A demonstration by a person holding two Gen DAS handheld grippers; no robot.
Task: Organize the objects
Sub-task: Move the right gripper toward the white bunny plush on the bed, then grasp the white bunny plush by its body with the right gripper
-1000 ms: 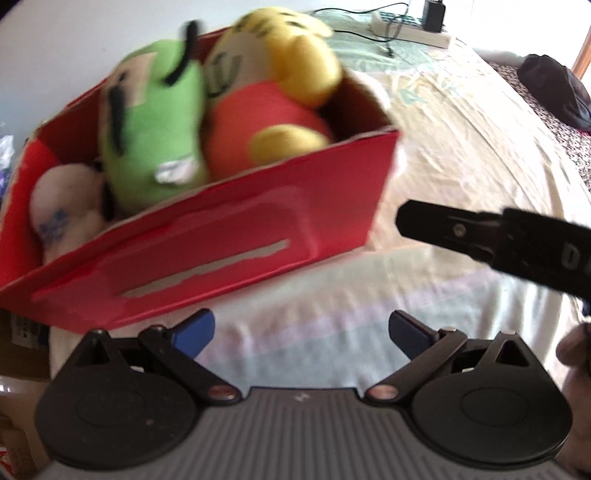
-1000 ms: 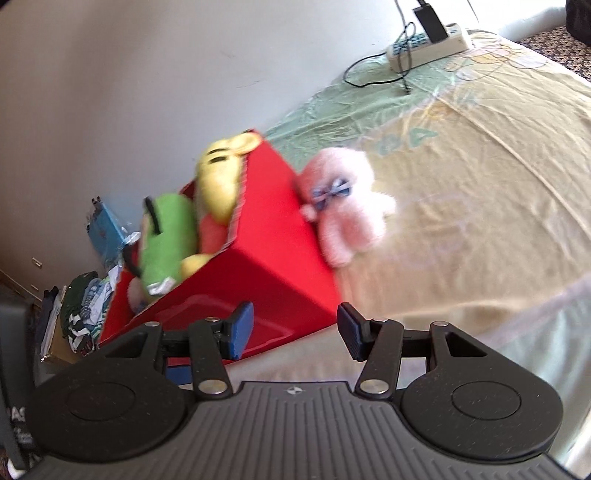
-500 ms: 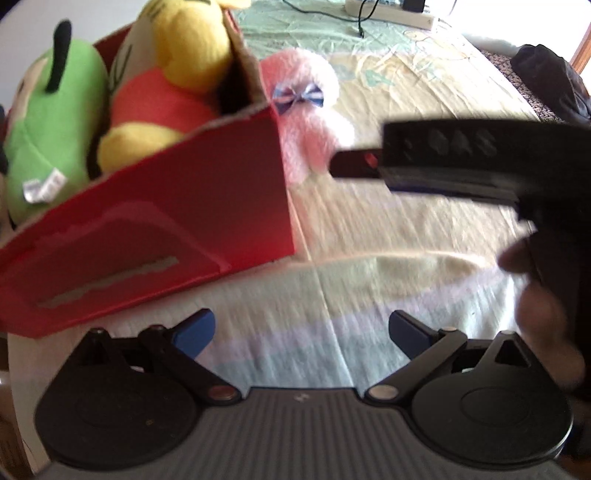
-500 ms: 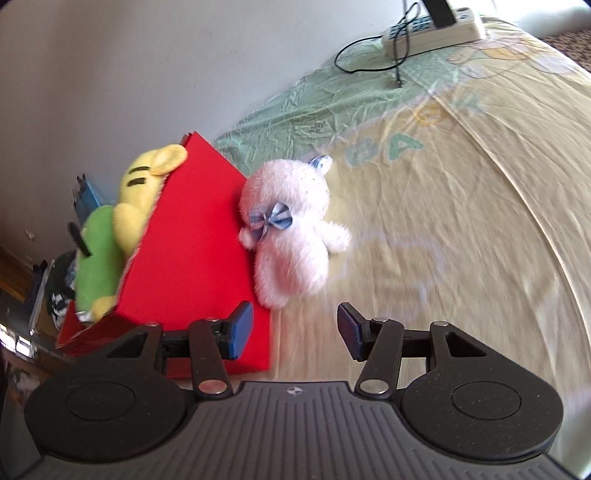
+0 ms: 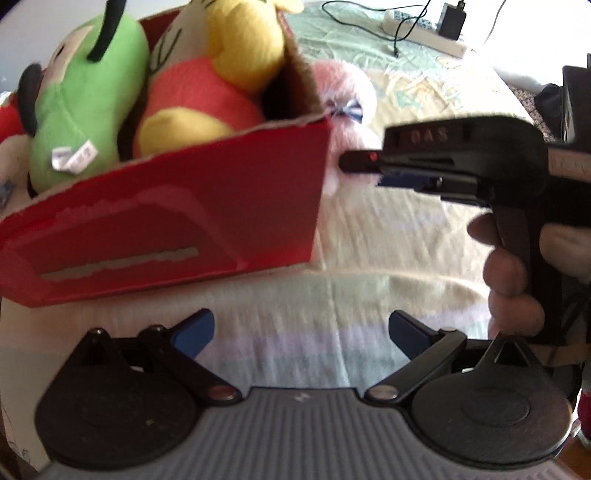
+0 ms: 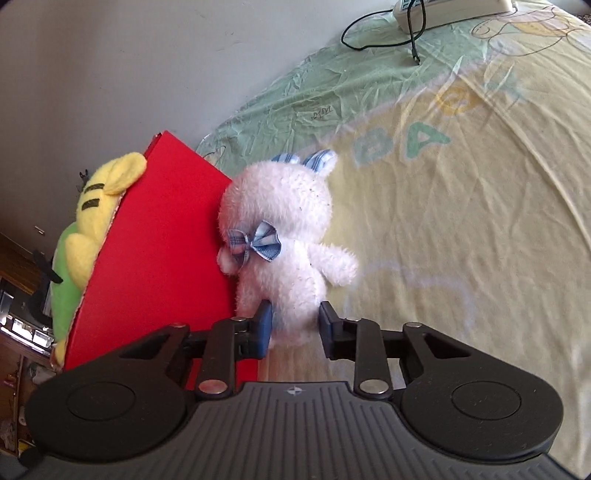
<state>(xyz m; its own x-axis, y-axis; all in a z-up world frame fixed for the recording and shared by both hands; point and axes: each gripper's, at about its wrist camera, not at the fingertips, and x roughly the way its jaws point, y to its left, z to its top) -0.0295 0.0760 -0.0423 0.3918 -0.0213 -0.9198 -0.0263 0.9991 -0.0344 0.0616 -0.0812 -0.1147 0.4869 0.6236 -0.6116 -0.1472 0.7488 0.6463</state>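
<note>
While the pink plush bunny [image 6: 284, 236] lies on the bed sheet [image 6: 461, 206] with its left side touching the outer wall of the red cardboard box [image 6: 159, 251], the right gripper [image 6: 294, 324] has its two blue-padded fingers on either side of the bunny's lower body, narrowed to about the width of the toy; whether the pads press into the fur cannot be told. The bunny wears a blue checked bow at the neck and has blue-lined ears pointing to the far side. In the left wrist view the left gripper [image 5: 301, 330] stands wide apart over bare sheet, near the box's front wall and holding nothing. Inside the box sit a green plush toy [image 5: 81, 103] on the left and a yellow and orange plush toy [image 5: 218, 74] on the right, both rising above the rim. A hand [image 5: 513, 280] grasps the right gripper's handle at the right edge. At the far end of the bed lies a white power strip [image 6: 450, 9] with a black cable.
</note>
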